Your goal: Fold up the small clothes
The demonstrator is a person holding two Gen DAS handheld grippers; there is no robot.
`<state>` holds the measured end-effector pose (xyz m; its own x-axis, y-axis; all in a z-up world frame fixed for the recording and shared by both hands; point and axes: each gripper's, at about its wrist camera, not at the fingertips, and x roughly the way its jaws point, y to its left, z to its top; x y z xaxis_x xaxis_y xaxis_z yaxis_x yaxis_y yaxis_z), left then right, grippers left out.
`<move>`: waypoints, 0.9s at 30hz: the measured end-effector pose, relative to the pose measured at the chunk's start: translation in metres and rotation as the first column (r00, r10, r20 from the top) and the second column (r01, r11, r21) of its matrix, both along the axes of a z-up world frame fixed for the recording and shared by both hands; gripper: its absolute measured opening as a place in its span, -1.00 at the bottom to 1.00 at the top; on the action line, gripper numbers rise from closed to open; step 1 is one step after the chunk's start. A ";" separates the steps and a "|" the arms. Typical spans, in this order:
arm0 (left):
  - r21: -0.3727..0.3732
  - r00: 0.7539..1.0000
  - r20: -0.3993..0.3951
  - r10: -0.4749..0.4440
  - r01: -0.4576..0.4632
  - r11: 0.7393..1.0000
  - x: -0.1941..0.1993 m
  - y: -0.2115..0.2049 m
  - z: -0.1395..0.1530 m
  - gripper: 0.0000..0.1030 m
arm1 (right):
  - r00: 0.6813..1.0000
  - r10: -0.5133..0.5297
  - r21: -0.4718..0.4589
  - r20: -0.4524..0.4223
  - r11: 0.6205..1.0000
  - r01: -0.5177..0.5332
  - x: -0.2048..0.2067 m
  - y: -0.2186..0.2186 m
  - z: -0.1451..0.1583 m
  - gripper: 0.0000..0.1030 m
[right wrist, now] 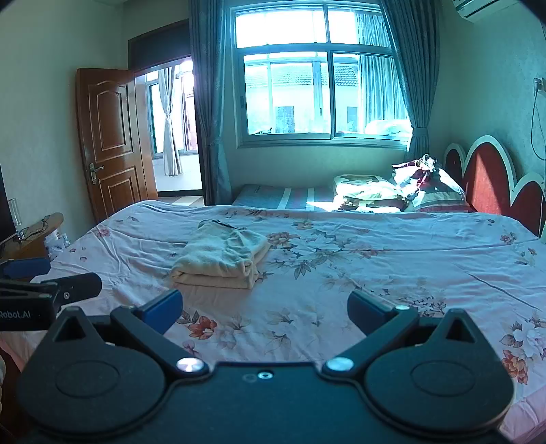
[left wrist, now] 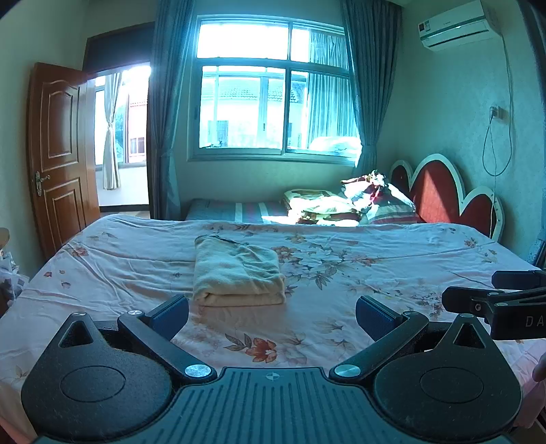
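Your left tool (left wrist: 272, 316) and right tool (right wrist: 265, 309) gape wide, empty, before the fluffy cream garment (left wrist: 237, 271) folded square on the floral bed (left wrist: 375, 273).

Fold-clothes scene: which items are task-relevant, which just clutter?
Job:
folded cream garment on the floral sheet
left gripper, open
right gripper, open

Lying about:
bedding pile by the headboard
door
air conditioner

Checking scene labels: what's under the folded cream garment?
The folded cream garment lies on the floral bedsheet, which shows all around it. Anything between its layers or directly beneath is covered.
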<state>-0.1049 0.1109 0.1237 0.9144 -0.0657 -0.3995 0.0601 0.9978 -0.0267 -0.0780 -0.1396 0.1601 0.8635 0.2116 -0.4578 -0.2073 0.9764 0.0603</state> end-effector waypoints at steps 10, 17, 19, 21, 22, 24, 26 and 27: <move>0.003 1.000 -0.001 0.003 -0.003 1.000 0.000 0.004 0.000 1.00 | 1.000 0.004 0.000 0.000 1.000 -0.004 0.001 0.001 0.000 0.99; 0.008 1.000 -0.001 0.011 -0.011 1.000 0.001 0.007 0.001 1.00 | 1.000 0.019 -0.005 0.001 1.000 -0.019 0.006 0.007 0.002 0.99; 0.008 1.000 -0.002 0.014 -0.013 1.000 0.002 0.009 0.001 1.00 | 1.000 0.023 -0.005 0.000 1.000 -0.023 0.009 0.009 0.002 0.99; 0.006 1.000 -0.003 0.009 -0.009 1.000 0.002 0.009 0.001 1.00 | 1.000 0.026 -0.005 0.001 1.000 -0.026 0.009 0.009 0.002 0.99; 0.007 1.000 -0.003 0.010 -0.010 1.000 0.003 0.009 0.001 1.00 | 1.000 0.028 -0.005 0.001 1.000 -0.028 0.009 0.008 0.002 0.99; 0.008 1.000 -0.003 0.008 -0.008 1.000 0.003 0.009 0.001 1.00 | 1.000 0.029 -0.006 0.000 1.000 -0.029 0.009 0.008 0.002 0.99; 0.011 1.000 -0.003 0.009 -0.009 1.000 0.004 0.008 0.001 1.00 | 1.000 0.028 -0.005 0.001 1.000 -0.028 0.009 0.009 0.002 0.99; 0.012 1.000 -0.004 0.008 -0.008 1.000 0.004 0.008 0.001 1.00 | 1.000 0.028 -0.005 0.001 1.000 -0.028 0.009 0.009 0.002 0.99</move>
